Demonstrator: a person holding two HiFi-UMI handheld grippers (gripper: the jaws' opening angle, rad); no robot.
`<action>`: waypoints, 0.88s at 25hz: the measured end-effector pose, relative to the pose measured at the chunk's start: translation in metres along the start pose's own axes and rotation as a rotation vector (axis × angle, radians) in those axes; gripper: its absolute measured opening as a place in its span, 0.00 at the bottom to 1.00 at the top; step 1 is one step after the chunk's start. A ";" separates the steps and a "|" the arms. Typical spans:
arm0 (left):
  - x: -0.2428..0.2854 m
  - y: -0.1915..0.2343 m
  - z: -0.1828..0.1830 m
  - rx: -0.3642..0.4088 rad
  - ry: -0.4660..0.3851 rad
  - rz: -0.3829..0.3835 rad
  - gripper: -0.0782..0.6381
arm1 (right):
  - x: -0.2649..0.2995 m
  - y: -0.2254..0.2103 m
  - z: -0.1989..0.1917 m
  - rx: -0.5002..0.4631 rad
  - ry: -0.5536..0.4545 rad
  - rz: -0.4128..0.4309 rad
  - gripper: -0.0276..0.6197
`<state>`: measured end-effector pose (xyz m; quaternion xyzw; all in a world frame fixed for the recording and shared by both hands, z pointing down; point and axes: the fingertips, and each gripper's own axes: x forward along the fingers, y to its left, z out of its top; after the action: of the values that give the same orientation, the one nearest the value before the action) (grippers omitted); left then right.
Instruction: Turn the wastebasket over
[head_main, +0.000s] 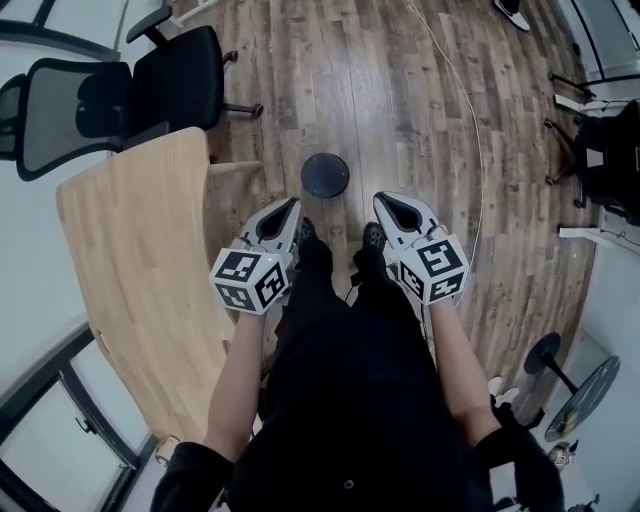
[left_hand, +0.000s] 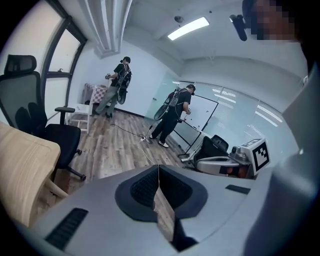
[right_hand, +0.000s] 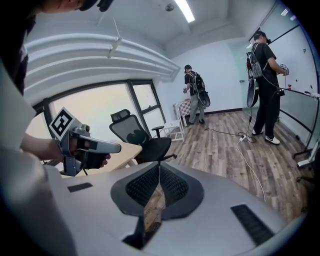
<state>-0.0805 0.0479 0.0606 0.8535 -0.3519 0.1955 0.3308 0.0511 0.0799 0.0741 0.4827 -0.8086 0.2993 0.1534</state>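
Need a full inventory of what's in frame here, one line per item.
wastebasket: 1, black, round, on the floor just ahead of the feet
floor: 1, grey-brown wood planks, whole room
table: 1, light wood, to the person's left
office chair: 1, black, beyond the table
cable: 1, white, across the floor to the right of the wastebasket
bystander by the far wall: 1, dark clothes, standing
bystander by the glass wall: 1, dark clothes, standing
shoes: 2, black, under the grippers
left gripper: 1, grey with a marker cube, fingers shut, nothing between them
right gripper: 1, grey with a marker cube, fingers shut, nothing between them
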 end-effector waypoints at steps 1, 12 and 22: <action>0.003 0.006 -0.002 0.007 0.017 -0.017 0.13 | 0.006 0.002 -0.004 0.006 0.008 -0.020 0.09; 0.037 0.061 -0.065 0.029 0.221 -0.129 0.14 | 0.057 0.015 -0.065 0.042 0.135 -0.145 0.10; 0.080 0.101 -0.136 -0.042 0.270 -0.098 0.26 | 0.105 -0.009 -0.147 0.072 0.235 -0.111 0.18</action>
<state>-0.1138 0.0520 0.2449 0.8285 -0.2663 0.2848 0.4019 0.0021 0.0973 0.2471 0.4935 -0.7458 0.3739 0.2461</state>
